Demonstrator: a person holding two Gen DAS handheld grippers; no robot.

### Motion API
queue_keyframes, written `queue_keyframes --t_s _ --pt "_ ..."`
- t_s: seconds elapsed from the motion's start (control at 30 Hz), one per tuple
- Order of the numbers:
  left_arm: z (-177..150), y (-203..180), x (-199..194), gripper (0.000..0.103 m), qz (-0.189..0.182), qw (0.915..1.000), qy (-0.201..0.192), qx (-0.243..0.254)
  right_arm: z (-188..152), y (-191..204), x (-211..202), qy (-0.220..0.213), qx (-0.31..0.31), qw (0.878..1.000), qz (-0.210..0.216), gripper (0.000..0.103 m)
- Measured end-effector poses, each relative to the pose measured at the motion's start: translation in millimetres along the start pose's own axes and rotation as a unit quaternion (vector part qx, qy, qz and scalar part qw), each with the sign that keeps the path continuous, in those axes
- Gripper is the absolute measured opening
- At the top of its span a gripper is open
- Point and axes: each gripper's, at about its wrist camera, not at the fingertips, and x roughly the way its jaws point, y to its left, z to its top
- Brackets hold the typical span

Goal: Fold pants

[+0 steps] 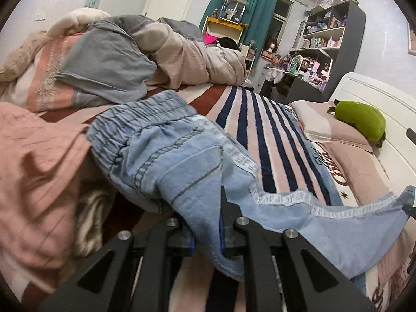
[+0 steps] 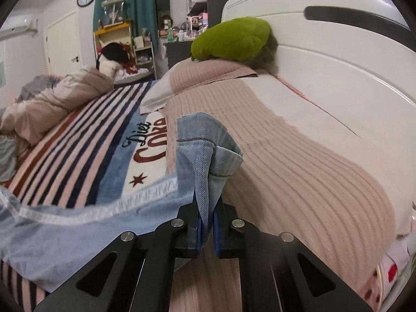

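Light blue denim pants [image 1: 166, 156] with an elastic waistband and a white side stripe hang over the striped blanket [image 1: 260, 119]. My left gripper [image 1: 208, 223] is shut on a fold of the denim below the waistband. My right gripper [image 2: 206, 213] is shut on the bunched hem end of the pants [image 2: 208, 150], near the ribbed pink pillow [image 2: 286, 161]. The leg stretches between the two grippers, lifted a little above the bed. The right gripper's edge shows at the right of the left wrist view [image 1: 410, 208].
A rumpled pink and grey duvet [image 1: 161, 49] lies at the far side of the bed. Pink cloth [image 1: 39, 161] lies at my left. A green plush toy [image 2: 231, 39] sits on a pillow by the white headboard [image 2: 325, 52]. Shelves [image 1: 325, 39] stand behind.
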Motion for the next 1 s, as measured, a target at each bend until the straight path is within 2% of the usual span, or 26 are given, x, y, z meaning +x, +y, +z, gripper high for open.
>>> queue_keyframes --t_s 0.13,0.27,0.37,0.43,0.47,0.5,0.57,0.63,0.7,0.8,0.97,1.0 --pt "-14.3 5.8 -21.3 0.01 0.008 0.9997 0.024 -0.004 -17.1 -13.1 -32.8 0.007 0.022 1.0 0.007 0.001" --pt "-38.4 11.0 -36.2 0.01 0.015 0.9985 0.052 -0.002 -43.4 -21.9 -63.9 0.005 0.025 1.0 -0.003 0.001" --pt "-52.6 16.5 -39.0 0.017 0.018 0.9969 0.076 -0.008 -63.5 -24.5 -69.3 0.018 0.026 0.999 -0.009 0.006" --pt "-54.8 21.2 -38.8 0.039 0.022 0.9959 0.087 -0.01 -72.7 -22.6 -70.1 0.019 0.015 0.999 -0.021 0.017" --pt "-54.3 22.9 -40.9 0.063 0.023 0.9959 0.087 -0.007 -79.0 -21.6 -72.8 0.016 0.012 0.999 -0.025 0.035" --pt "-52.3 25.1 -44.1 0.07 0.019 0.9965 0.082 -0.005 -83.6 -21.8 -77.4 0.012 0.014 1.0 -0.022 0.049" --pt "-46.1 31.9 -49.3 0.072 0.006 0.9972 0.074 -0.008 -89.7 -22.4 -86.1 0.003 0.014 1.0 -0.02 0.05" --pt "-41.0 39.1 -40.6 0.08 -0.001 0.9952 0.097 -0.016 -95.7 -20.6 -98.4 -0.01 0.008 1.0 -0.028 0.05" --pt "-38.9 45.8 -31.7 0.081 -0.002 0.9934 0.11 -0.033 -99.7 -19.2 -112.2 -0.025 0.007 0.999 -0.025 0.05" --pt "-37.9 55.3 -21.5 0.08 -0.03 0.9913 0.106 -0.073 -103.5 -14.5 -130.4 -0.043 0.009 0.999 0.008 0.051" --pt "-39.3 59.4 -3.1 0.08 -0.044 0.9883 0.098 -0.108 -101.1 9.1 -139.7 -0.035 -0.019 0.998 0.042 0.051" --pt "-39.7 59.0 -2.1 0.076 -0.042 0.9882 0.097 -0.111 -101.2 15.0 -140.7 -0.034 -0.026 0.998 0.048 0.051"
